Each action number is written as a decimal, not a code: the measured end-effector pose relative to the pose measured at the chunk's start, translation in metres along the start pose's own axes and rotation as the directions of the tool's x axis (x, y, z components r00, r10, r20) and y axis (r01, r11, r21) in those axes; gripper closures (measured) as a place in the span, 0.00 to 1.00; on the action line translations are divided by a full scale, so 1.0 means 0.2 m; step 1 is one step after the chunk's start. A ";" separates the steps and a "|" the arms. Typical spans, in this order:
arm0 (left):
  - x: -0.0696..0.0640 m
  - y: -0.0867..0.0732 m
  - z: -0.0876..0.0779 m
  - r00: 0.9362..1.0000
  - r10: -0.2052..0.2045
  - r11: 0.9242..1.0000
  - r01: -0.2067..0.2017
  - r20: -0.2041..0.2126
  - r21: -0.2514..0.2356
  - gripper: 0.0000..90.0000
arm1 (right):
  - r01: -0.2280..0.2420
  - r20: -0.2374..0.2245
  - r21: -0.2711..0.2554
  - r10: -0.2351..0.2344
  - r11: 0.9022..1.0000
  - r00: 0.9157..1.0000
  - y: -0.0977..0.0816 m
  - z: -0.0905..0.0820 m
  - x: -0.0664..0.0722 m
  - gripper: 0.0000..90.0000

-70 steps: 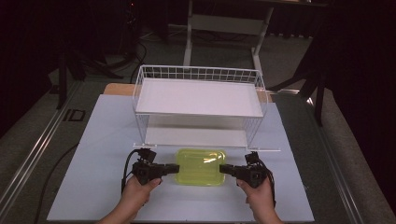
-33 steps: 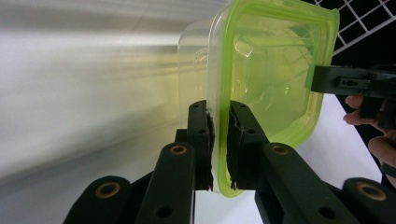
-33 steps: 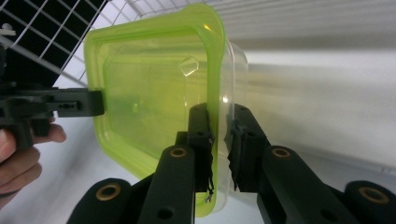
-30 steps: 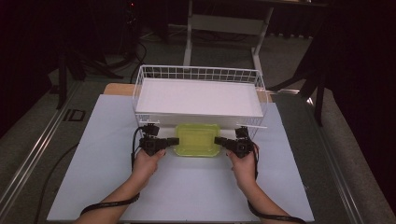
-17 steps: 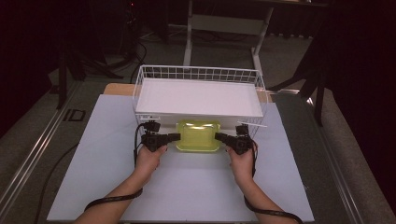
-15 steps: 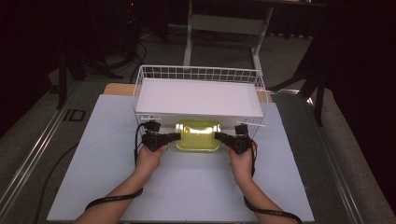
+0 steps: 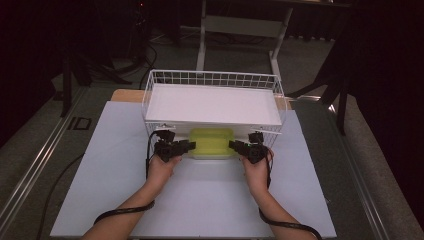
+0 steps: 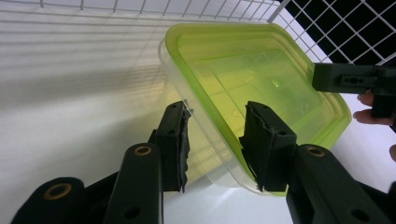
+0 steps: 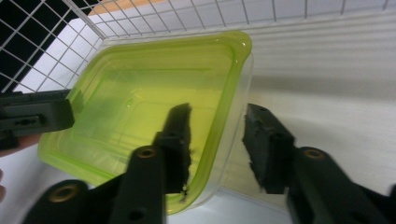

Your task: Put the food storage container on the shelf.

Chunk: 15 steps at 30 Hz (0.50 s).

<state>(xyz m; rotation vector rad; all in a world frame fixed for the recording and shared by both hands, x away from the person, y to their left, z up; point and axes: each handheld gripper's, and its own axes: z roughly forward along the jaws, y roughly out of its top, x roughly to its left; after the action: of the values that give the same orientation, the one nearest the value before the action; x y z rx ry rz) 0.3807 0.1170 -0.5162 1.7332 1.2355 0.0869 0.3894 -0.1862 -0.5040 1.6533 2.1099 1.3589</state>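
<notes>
A clear container with a yellow-green lid (image 7: 212, 141) rests on the white table, tucked under the front of the wire rack. My left gripper (image 7: 189, 145) is at its left end and my right gripper (image 7: 233, 145) at its right end. In the left gripper view the jaws (image 8: 217, 109) have just been opening and straddle the container's rim (image 8: 252, 74) with a gap beside each pad. In the right gripper view the jaws (image 9: 218, 112) have also just been opening, with the lid's edge (image 9: 140, 102) loosely between them.
The white wire rack (image 7: 212, 78) carries a white shelf board above the container, and its wire legs stand close to both grippers. The white table top (image 7: 200, 200) stretches toward me. Dark floor and stand legs lie beyond.
Both hands moved the container away from me, from the open table to under the rack's shelf. Over the last half second the hands stayed put.
</notes>
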 end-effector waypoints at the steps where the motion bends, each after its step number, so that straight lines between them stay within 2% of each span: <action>1: 0.00 0.00 -0.01 1.000 0.015 1.000 -0.015 0.000 0.004 0.62 | 0.008 0.013 -0.001 -0.008 1.000 1.000 0.00 0.00 0.01 0.65; 3: -0.01 0.00 -0.01 1.000 0.027 1.000 -0.027 -0.013 0.002 0.61 | 0.027 0.027 -0.016 -0.027 0.999 0.999 -0.01 -0.01 0.02 0.59; 4: -0.02 0.00 -0.02 0.999 0.032 0.999 -0.032 -0.017 0.004 0.61 | 0.061 0.025 -0.043 -0.060 0.997 0.998 -0.01 -0.01 0.01 0.59; 6: -0.02 0.00 -0.04 0.999 0.039 0.999 -0.039 -0.014 0.005 0.61 | 0.058 0.030 -0.040 -0.057 0.998 0.998 -0.01 -0.03 0.02 0.56; 8: -0.03 0.00 -0.06 0.999 0.044 0.999 -0.044 -0.019 -0.005 0.59 | 0.085 0.033 -0.045 -0.083 0.995 0.996 -0.01 -0.05 0.02 0.53; 10: -0.03 0.00 -0.07 0.999 0.044 0.999 -0.044 -0.008 -0.012 0.53 | 0.082 0.036 -0.049 -0.080 0.995 0.996 -0.01 -0.08 0.04 0.53; 12: -0.03 0.00 -0.08 0.999 0.044 0.999 -0.043 0.006 -0.028 0.44 | 0.113 0.039 -0.059 -0.111 0.992 0.993 -0.02 -0.09 0.05 0.51; 13: -0.04 -0.02 -0.09 0.998 0.049 0.998 -0.047 0.034 -0.042 0.41 | 0.126 0.039 -0.058 -0.123 0.990 0.992 -0.02 -0.10 0.06 0.50; 14: -0.04 -0.03 -0.09 0.996 0.072 0.997 -0.070 0.049 -0.044 0.40 | 0.136 0.041 -0.058 -0.134 0.989 0.990 -0.03 -0.11 0.07 0.50; 15: -0.05 -0.04 -0.10 0.994 0.100 0.994 -0.099 0.039 -0.043 0.38 | 0.145 0.042 -0.061 -0.143 0.988 0.989 -0.03 -0.12 0.08 0.49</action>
<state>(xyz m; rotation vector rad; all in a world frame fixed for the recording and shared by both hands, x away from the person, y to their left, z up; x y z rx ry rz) 0.3599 0.1223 -0.5068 1.7520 1.1099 0.1340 0.3648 -0.1854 -0.4885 1.4600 2.0964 1.3260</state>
